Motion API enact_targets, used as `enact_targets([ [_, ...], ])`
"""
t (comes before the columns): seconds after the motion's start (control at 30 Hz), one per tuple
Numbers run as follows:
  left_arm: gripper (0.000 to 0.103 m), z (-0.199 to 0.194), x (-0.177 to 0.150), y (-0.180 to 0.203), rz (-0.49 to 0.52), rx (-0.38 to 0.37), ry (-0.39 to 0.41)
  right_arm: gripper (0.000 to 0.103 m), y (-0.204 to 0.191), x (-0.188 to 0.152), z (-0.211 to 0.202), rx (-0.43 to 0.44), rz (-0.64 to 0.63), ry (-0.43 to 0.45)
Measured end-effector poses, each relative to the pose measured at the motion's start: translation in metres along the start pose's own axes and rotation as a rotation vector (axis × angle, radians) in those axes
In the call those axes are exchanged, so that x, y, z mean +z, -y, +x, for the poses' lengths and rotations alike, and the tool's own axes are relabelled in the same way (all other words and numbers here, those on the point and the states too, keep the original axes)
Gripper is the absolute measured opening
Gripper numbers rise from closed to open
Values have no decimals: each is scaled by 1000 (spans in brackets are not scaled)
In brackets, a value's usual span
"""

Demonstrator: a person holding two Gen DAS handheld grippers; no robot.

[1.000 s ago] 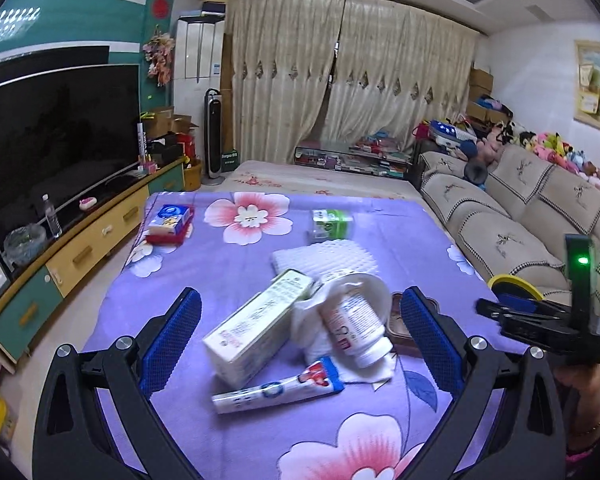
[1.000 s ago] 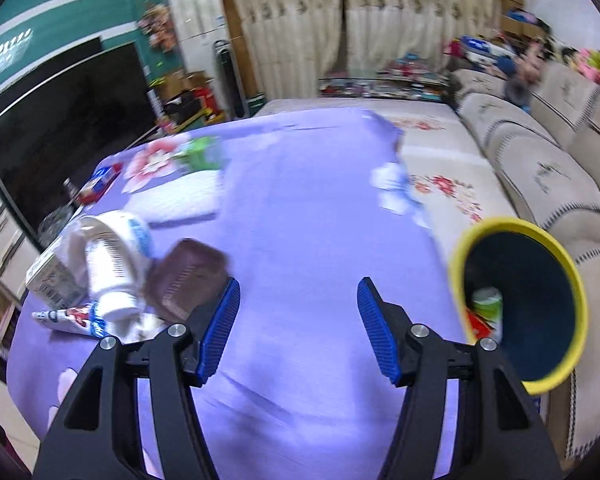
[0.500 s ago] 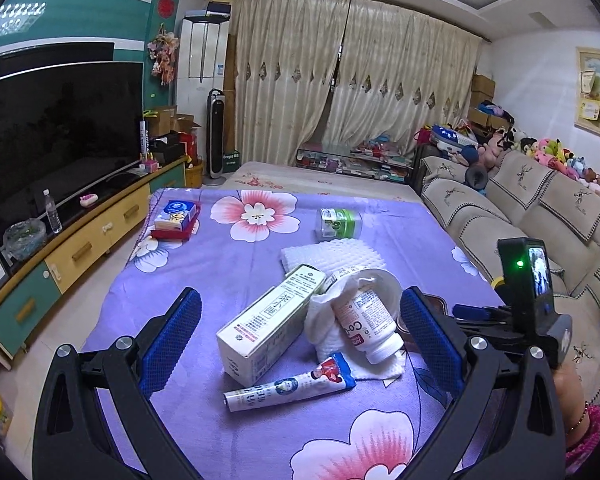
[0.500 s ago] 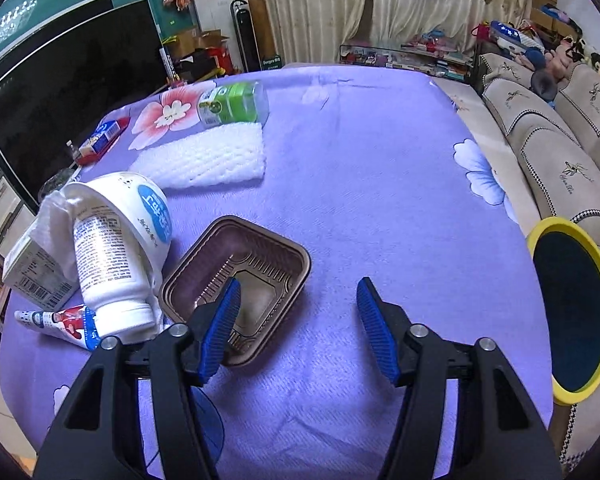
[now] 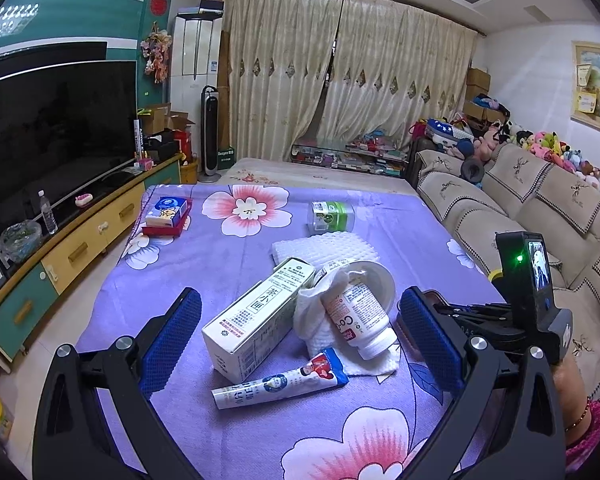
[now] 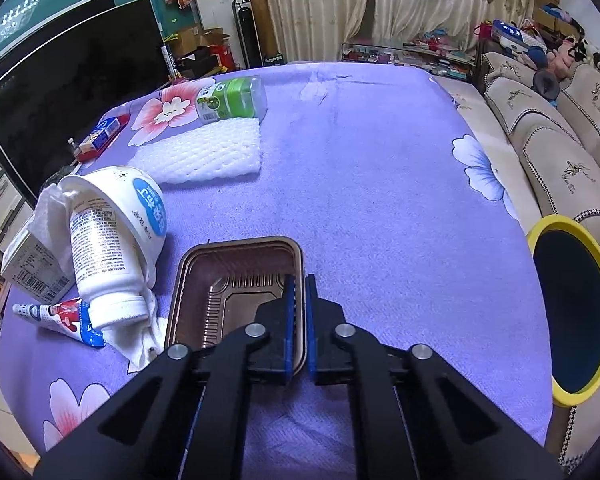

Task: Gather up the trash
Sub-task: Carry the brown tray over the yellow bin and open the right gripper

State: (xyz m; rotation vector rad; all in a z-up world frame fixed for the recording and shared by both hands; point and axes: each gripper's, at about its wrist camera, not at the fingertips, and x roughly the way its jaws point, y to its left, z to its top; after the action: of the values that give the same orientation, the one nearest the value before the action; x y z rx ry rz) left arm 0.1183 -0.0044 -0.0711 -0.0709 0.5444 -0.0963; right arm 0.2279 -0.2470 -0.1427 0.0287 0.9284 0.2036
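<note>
A brown plastic tray [image 6: 236,276] lies on the purple flowered cloth [image 6: 380,160]. My right gripper [image 6: 300,280] is shut on the tray's right wall, one pad inside and one outside. To the tray's left lie a white bottle [image 6: 100,256] in a paper cup [image 6: 140,200], a crumpled tissue [image 5: 312,320], a long white box [image 5: 256,316] and a toothpaste tube [image 5: 280,380]. My left gripper [image 5: 300,300] hangs open above this pile, touching nothing. A yellow-rimmed bin [image 6: 556,222] stands off the table's right edge.
A white foam sheet [image 6: 204,156] and a green jar [image 6: 232,98] lie farther back on the cloth; a tissue pack [image 5: 166,214] sits at the far left corner. A sofa [image 5: 520,208] runs along the right, a TV cabinet [image 5: 60,248] along the left.
My right gripper came down and left from near the bin to the brown tray, then its jaws shut on the tray's right wall. The left gripper stayed open and shifted only slightly.
</note>
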Motion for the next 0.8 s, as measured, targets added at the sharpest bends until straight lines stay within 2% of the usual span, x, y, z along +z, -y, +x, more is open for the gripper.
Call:
enact_targets([
  [0.23,98,1,0,7,14,-2,-1,4,17,-2,-17,10,38,38],
  [0.4,98,6,0,16,31,-6,-12,4,46,-2,-28,-17,97,69],
  [0.63,98,14,-1,33,63,-15,-29,4,107,-6,-46,-95,212,111],
  [0.8,98,21,-1,45,88,-28,-43,5,158,-12,-61,-190,295,139],
])
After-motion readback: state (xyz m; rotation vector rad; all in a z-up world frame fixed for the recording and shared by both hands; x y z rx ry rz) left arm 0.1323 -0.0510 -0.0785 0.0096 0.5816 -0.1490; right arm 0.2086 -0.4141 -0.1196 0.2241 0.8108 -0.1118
